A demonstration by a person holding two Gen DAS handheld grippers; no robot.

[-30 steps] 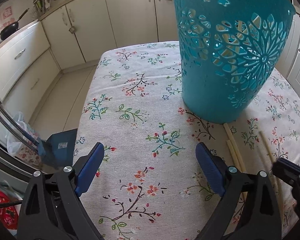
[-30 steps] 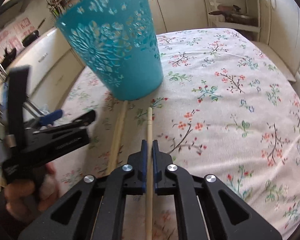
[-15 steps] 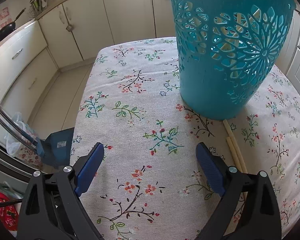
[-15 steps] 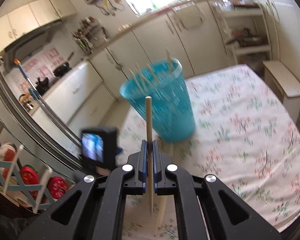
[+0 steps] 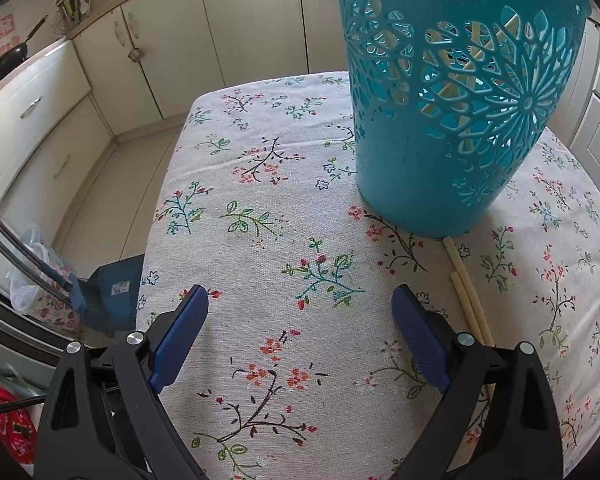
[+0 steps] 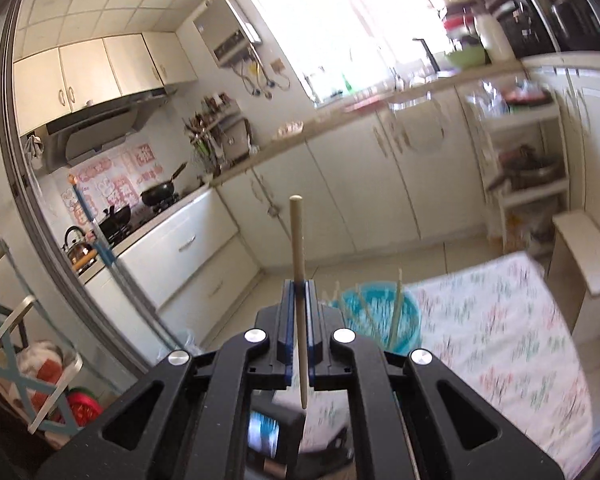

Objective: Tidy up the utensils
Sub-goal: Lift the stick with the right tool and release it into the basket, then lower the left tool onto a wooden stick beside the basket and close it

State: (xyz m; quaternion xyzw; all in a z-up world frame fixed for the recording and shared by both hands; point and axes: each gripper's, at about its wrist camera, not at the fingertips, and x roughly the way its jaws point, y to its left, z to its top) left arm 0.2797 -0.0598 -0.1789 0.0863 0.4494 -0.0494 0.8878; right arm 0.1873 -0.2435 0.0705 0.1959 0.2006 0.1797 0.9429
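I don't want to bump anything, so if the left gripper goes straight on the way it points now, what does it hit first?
Probably the floral tablecloth: the open left gripper points down at bare cloth. The teal basket stands beyond and to the right, and the loose chopsticks lie right of its right finger.

Daylight flooded in through the window point(image 6: 332, 28), blown out to pure white with glare spilling over the counter below it. The right wrist view was smeared by motion blur, worst on the floral tablecloth point(image 6: 512, 344) and the blue basket point(image 6: 410, 320) right of the window. The left wrist view was sharp and evenly lit, with soft shadows. Both views bent strongly and darkened at the edges
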